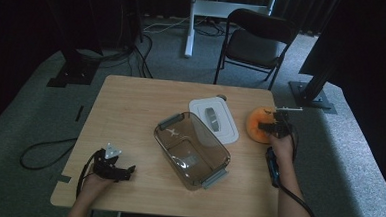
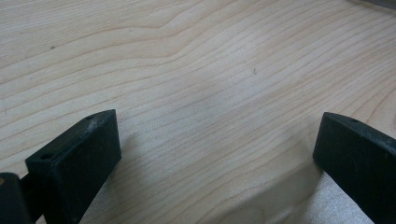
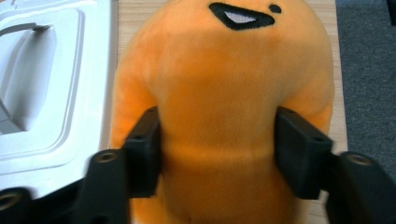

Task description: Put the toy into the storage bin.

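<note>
An orange plush toy (image 1: 257,124) with a black-and-white mouth mark lies at the table's right edge. In the right gripper view the plush toy (image 3: 224,107) bulges between the two black pads (image 3: 145,149), which dent its sides. My right gripper (image 1: 273,125) is shut on it. A clear brown plastic bin (image 1: 191,149) with grey handles stands in the middle of the table, and its white lid (image 1: 214,119) lies flat just behind it, beside the toy. My left gripper (image 1: 129,171) rests open on the bare wood at the near left, nothing between its pads (image 2: 88,154).
The wooden table (image 1: 131,105) ends just right of the toy, with grey carpet (image 1: 348,161) beyond. A black chair (image 1: 257,42) and a white desk leg (image 1: 190,23) stand behind the table. Cables trail from both grippers.
</note>
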`<state>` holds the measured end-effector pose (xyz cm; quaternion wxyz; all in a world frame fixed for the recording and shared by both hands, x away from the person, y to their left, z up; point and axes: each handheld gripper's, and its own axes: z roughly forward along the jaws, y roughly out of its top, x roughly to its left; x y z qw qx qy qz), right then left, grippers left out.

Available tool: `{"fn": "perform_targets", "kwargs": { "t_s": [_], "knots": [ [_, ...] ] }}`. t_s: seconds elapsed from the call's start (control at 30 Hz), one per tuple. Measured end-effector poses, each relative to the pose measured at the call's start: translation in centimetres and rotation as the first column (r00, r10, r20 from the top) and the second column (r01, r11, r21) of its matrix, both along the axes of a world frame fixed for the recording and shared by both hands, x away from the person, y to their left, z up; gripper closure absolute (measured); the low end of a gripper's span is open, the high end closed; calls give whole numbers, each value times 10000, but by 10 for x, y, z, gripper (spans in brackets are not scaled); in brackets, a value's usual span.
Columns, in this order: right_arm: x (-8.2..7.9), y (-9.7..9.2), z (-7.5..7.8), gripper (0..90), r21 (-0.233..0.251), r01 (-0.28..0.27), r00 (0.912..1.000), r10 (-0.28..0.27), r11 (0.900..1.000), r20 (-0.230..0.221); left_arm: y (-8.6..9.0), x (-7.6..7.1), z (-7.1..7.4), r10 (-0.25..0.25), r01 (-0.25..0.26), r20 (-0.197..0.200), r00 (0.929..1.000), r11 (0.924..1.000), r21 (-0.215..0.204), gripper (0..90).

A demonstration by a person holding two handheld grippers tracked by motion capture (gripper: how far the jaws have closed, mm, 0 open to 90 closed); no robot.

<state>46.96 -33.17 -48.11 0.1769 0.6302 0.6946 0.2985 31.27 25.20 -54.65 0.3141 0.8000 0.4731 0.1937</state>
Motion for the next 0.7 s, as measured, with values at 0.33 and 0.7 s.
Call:
{"fn": "perform_targets", "kwargs": {
  "t_s": [0.33, 0.7],
  "knots": [
    [-4, 3, 15, 669, -489, -56, 9999, 64, 9988, 142, 0, 0, 0, 1, -1, -2, 10000, 10000, 2, 12],
    [-16, 6, 42, 670, -349, -637, 9956, 659, 9974, 665, 0, 0, 0, 0, 0, 5, 10000, 10000, 15, 12]
  ]
}}
